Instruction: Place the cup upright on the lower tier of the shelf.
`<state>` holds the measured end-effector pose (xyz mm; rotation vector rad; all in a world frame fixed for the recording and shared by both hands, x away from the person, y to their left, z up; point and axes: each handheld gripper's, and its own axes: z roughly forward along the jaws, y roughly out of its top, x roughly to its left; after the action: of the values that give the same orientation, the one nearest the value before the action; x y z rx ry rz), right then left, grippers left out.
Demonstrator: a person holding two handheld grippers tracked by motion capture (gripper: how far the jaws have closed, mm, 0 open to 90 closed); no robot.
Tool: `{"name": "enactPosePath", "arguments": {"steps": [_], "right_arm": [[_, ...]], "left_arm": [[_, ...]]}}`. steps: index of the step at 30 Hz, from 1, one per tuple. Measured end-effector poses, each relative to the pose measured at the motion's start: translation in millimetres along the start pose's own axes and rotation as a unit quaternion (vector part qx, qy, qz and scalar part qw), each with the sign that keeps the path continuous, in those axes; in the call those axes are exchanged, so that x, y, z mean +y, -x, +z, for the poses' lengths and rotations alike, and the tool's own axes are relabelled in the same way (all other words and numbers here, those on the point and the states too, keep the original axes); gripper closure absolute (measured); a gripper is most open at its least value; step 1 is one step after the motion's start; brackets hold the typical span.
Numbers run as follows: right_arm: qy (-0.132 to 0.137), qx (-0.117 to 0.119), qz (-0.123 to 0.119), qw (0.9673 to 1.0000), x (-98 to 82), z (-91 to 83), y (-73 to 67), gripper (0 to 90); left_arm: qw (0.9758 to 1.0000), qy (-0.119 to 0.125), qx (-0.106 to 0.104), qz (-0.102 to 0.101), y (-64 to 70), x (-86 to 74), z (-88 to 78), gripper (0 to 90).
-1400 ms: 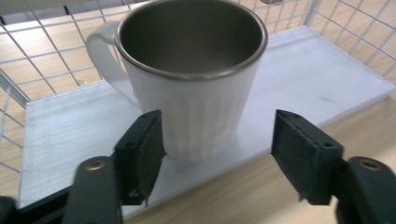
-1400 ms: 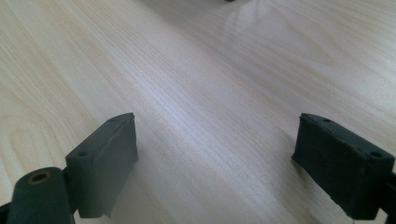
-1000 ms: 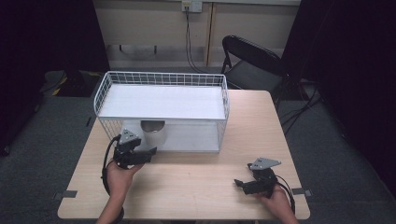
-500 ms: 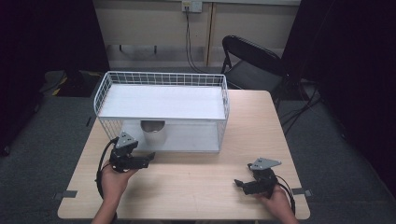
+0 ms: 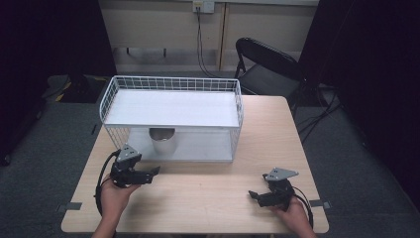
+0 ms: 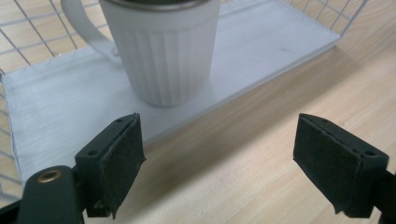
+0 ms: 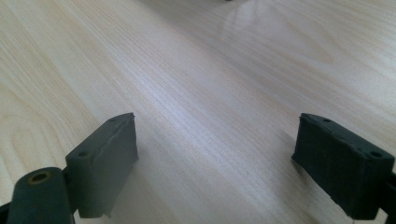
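**Left gripper backs away from the mug on the lower shelf**

The left gripper (image 5: 132,171) now sits on the bare table (image 5: 208,198) in front of the wire rack (image 5: 171,116), farther from the rack than it was a second ago, when it stood close against the rack's front edge near the mug (image 5: 163,140). Over the last second it has drawn back toward the person's side and lower in the high view. I judge this as a release and retreat: the mug appears placed and the hand is clearing out.

The mug, white and ribbed with a handle, stands upright on the rack's lower white shelf (image 6: 56,107), near its front edge (the left gripper view shows it straight ahead, just beyond the jaws). Nothing touches it.

The left gripper's jaws stand wide apart with nothing between them, pointing roughly toward the rack's middle; the person's left hand (image 5: 115,194) holds it from below, forearm coming up from the table's near edge.

The right gripper (image 5: 270,193) has not moved; it rests low near the table's near right corner, jaws likewise spread wide over bare wood, holding nothing.
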<state>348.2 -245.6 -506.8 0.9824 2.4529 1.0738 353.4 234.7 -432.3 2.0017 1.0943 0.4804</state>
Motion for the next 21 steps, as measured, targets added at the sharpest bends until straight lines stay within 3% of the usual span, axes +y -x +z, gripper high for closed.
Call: {"name": "enactPosePath", "arguments": {"steps": [21], "right_arm": [[0.001,-0.001,0.0,1.0,0.0,0.0,-0.1,12.4]], "left_arm": [[1.0,-0.001,-0.007,-0.002,-15.6,-36.0,-7.5,14.9]]}}
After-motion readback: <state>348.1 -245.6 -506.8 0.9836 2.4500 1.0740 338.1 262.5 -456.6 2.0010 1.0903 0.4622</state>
